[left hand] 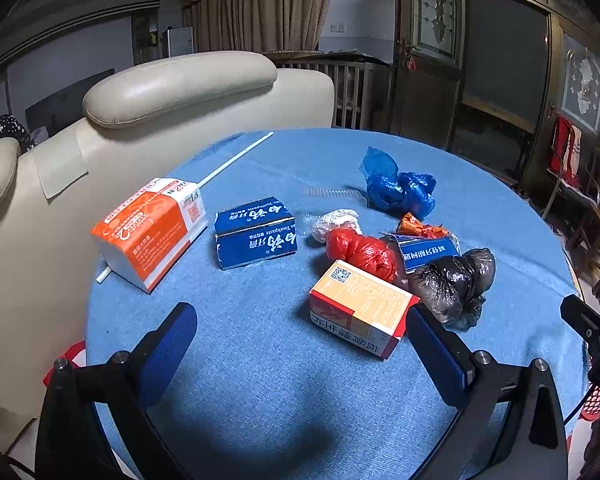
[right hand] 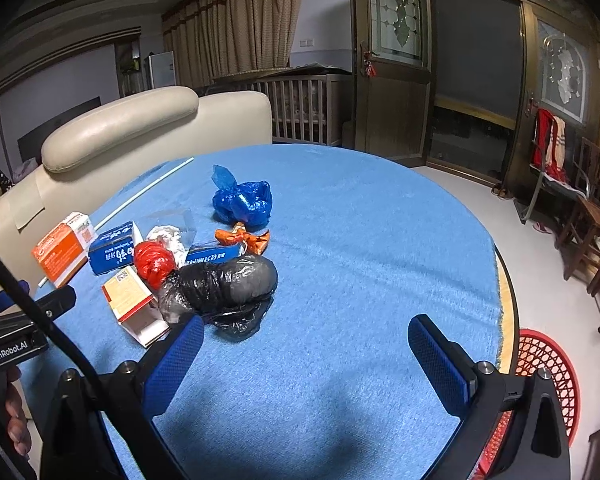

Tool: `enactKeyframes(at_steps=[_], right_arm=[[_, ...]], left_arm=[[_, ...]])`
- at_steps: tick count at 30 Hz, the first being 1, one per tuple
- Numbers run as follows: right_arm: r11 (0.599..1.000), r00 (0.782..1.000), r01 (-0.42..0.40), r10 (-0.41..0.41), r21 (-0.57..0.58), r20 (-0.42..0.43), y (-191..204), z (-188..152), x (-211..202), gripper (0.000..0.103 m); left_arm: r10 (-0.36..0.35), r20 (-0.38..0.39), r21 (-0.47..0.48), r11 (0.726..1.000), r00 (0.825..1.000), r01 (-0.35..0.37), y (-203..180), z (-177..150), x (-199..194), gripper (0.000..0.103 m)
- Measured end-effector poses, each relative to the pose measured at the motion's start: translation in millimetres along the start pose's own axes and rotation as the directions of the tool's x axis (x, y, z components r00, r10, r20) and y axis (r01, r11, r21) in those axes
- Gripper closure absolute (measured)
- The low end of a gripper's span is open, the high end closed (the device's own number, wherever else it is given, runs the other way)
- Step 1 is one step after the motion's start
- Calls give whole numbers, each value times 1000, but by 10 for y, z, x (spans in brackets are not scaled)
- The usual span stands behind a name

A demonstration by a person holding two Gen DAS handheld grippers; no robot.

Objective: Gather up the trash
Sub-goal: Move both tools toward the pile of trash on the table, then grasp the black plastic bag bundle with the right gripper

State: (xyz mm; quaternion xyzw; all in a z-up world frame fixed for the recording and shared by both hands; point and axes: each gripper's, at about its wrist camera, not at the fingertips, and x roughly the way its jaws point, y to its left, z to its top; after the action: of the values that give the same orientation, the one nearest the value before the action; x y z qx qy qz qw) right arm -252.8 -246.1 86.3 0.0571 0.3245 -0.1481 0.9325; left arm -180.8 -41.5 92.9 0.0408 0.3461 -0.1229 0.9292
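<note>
While hovering above the round blue-clothed bench (left hand: 260, 360), left gripper (left hand: 300, 344) and right gripper (right hand: 306, 354) both spread wide, fingers empty. Ahead on the cloth, clustered: crumpled black plastic bag (right hand: 224, 280) touching red-and-yellow cardboard box (left hand: 360, 308), knotted red bag (left hand: 360, 252), blue toothpaste carton (left hand: 256, 234), blue bag bundle (right hand: 242, 202). Beside the bench's right edge, red mesh basket (right hand: 548, 376) on the floor.

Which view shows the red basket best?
The right wrist view: the red basket sits on the floor beyond the table edge, its lattice wall clear. The left wrist view catches only a sliver behind the other gripper.
</note>
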Motion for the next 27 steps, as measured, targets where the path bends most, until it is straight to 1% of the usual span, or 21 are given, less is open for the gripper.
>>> enactKeyframes(at_steps=[3, 6, 10, 12, 15, 16, 18, 20, 21, 22, 25, 27], right_arm=[[1000, 1000, 0, 0, -4, -3, 1, -2, 2, 0], [1000, 1000, -3, 3, -3, -13, -3, -6, 34, 0], [1000, 999, -25, 26, 12, -43, -11, -5, 112, 0], [997, 996, -66, 68, 27, -66, 2, 19, 190, 0], [989, 986, -142, 145, 43, -83, 75, 69, 297, 0], [983, 978, -177, 182, 53, -99, 122, 110, 375, 0], [974, 967, -210, 219, 84, -129, 188, 176, 503, 0], [957, 950, -252, 273, 146, -152, 223, 234, 645, 0], [944, 939, -265, 299, 195, -172, 231, 262, 748, 0], [939, 934, -264, 306, 222, -183, 234, 264, 805, 0], [904, 911, -241, 336, 354, -240, 218, 282, 1117, 0], [882, 891, -244, 368, 404, -264, 230, 276, 1246, 0]], left_arm=[[-13, -4, -3, 1000, 1000, 13, 18, -7, 12, 0], [-7, -14, 7, 1000, 1000, 7, 15, -33, 33, 0], [-29, -60, 7, 1000, 998, 29, 32, -99, 116, 0], [-43, -76, 4, 999, 996, 44, 35, -118, 144, 0], [-52, -76, -1, 999, 996, 52, 51, -128, 154, 0], [-52, -75, -3, 999, 996, 52, 64, -126, 154, 0], [-52, -73, -8, 999, 996, 51, 98, -123, 159, 0], [-51, -72, -15, 999, 996, 50, 144, -121, 160, 0], [-51, -73, -19, 999, 996, 50, 167, -120, 168, 0], [-51, -76, -24, 999, 996, 49, 188, -121, 177, 0], [-55, -90, -40, 998, 994, 52, 234, -114, 227, 0], [-59, -97, -46, 997, 994, 55, 243, -99, 265, 0]])
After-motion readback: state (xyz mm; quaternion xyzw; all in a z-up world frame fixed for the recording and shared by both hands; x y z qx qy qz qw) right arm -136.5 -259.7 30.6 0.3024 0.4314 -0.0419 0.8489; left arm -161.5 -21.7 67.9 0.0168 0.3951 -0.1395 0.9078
